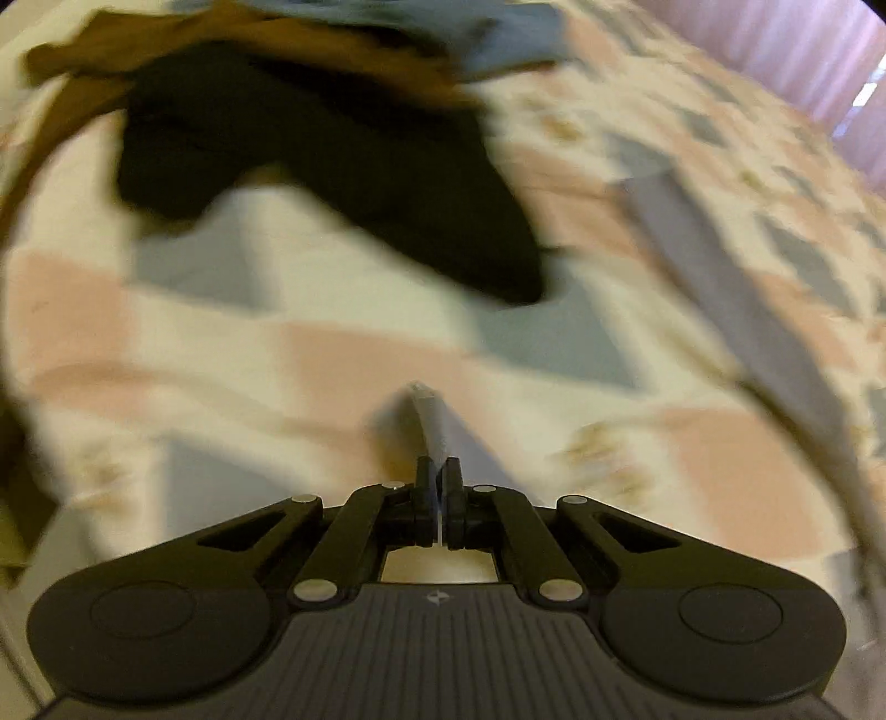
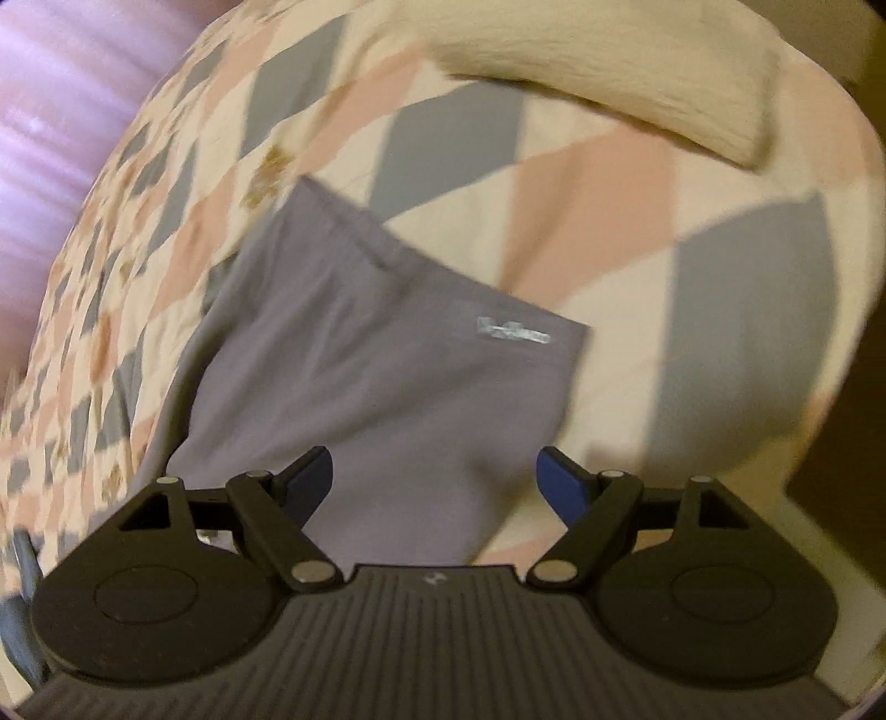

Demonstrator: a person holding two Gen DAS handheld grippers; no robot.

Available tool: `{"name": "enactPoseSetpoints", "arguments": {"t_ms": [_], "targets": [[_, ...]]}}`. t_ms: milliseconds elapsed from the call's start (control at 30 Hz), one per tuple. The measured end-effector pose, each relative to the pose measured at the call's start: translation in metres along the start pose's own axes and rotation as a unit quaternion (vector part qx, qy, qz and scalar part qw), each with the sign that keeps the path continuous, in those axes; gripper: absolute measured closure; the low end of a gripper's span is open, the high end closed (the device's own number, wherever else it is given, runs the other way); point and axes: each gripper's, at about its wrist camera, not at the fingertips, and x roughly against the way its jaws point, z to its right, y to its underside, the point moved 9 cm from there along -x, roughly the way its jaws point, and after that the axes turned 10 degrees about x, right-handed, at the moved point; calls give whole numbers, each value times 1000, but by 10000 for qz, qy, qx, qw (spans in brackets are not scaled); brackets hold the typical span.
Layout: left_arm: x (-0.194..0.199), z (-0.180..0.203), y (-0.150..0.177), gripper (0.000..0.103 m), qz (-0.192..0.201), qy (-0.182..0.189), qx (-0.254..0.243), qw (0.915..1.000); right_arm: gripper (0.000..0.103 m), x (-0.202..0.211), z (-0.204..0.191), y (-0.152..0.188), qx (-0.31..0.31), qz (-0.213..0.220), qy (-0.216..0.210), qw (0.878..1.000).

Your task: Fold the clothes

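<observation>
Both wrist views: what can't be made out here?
- Printed logo on the grey garment, right wrist view: motion blur, unreadable.
- Clothes pile: black garment, brown one, blue one, left wrist view: blurred, blue cut by the top edge; types unclear.
- Fabric in the shut left gripper: only a grey sliver shows; probably the grey garment, unconfirmed.
- Right gripper: open; garment's near end hidden under its body.
</observation>
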Motion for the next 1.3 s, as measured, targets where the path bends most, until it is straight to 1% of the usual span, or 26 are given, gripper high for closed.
{"name": "enactPoseSetpoints", "arguments": {"t_ms": [67, 100, 133, 167, 200, 267, 367, 400, 467, 500, 567, 600, 667, 733, 767, 833, 900, 933, 967, 1000, 1033, 1100, 1167, 1233, 1267, 1300], "targets": [[-15, -52, 15, 103, -236, -433, 466, 9977, 24, -3, 8, 3, -240, -68, -74, 9997], [-22, -69, 24, 96, -359, -462, 674, 9960, 24, -6, 10, 7, -293, -119, -110, 9994], [-29, -81, 31, 93, -436, -430, 795, 9950, 24, -10, 11, 9, -287, -173, -130, 9994], [-33, -89, 40, 90, -443, -363, 996, 9934, 24, -14, 12, 11, -230, -227, -125, 9994], [-36, -91, 46, 73, -405, -148, 1147, 9925, 24, -19, 12, 12, -172, -280, -119, 9994], [-39, -84, 55, 53, -355, 289, 1314, 9903, 24, -24, 14, 15, -118, -355, -60, 9993], [-48, -79, 66, 47, -332, 563, 1610, 9848, 24, -26, 20, 19, -150, -361, -48, 9992], [-50, -80, 67, 46, -304, 593, 1677, 9836, 24, -27, 24, 19, -199, -336, -53, 9992], [-57, -82, 70, 49, -218, 607, 1790, 9817, 24, -29, 33, 18, -401, -241, -105, 9989], [-60, -81, 70, 67, -192, 657, 1878, 9798, 24, -29, 37, 17, -501, -193, -131, 9985], [-60, -81, 64, 101, -102, 724, 1882, 9794, 24, -32, 48, 15, -776, -91, -239, 9967], [-57, -77, 61, 103, -28, 773, 1775, 9811, 24, -34, 54, 13, -893, -28, -273, 9956], [-43, -66, 51, 103, 292, 825, 1328, 9873, 24, -37, 60, 8, -1013, 110, -391, 9940], [-30, -57, 44, 102, 526, 889, 967, 9899, 24, -39, 64, 0, -989, 274, -453, 9937], [-28, -57, 41, 102, 531, 860, 909, 9907, 24, -41, 64, -4, -945, 347, -487, 9937], [-34, -58, 43, 102, 389, 705, 865, 9930, 24, -47, 66, -13, -955, 514, -589, 9924], [-46, -60, 48, 102, 248, 430, 672, 9965, 30, -60, 66, -22, -941, 610, -734, 9910], [-51, -59, 52, 102, 212, 297, 567, 9977, 55, -68, 65, -22, -928, 518, -788, 9912], [-48, -56, 52, 103, 265, 299, 508, 9979, 98, -76, 64, -23, -915, 425, -842, 9913], [-44, -53, 52, 103, 318, 301, 448, 9980, 98, -77, 64, -23, -879, 396, -767, 9924], [-39, -51, 52, 103, 379, 312, 396, 9980, 100, -78, 63, -22, -843, 368, -692, 9933], [-21, -53, 42, 101, 620, 432, 405, 9963, 101, -54, 60, -24, -547, 576, -498, 9956], [-15, -58, 38, 100, 613, 199, 207, 9977, 102, -26, 66, -23, -646, 779, -507, 9936], [-23, -53, 49, 97, 313, -109, -270, 9991, 100, -32, 68, -12, -387, 358, -341, 9980], [-23, -47, 54, 94, 268, -252, -536, 9979, 90, -34, 70, -7, -257, 147, -258, 9992], [-22, -41, 59, 89, 234, -386, -794, 9958, 84, -38, 67, -6, -41, 26, -78, 10000]]}}
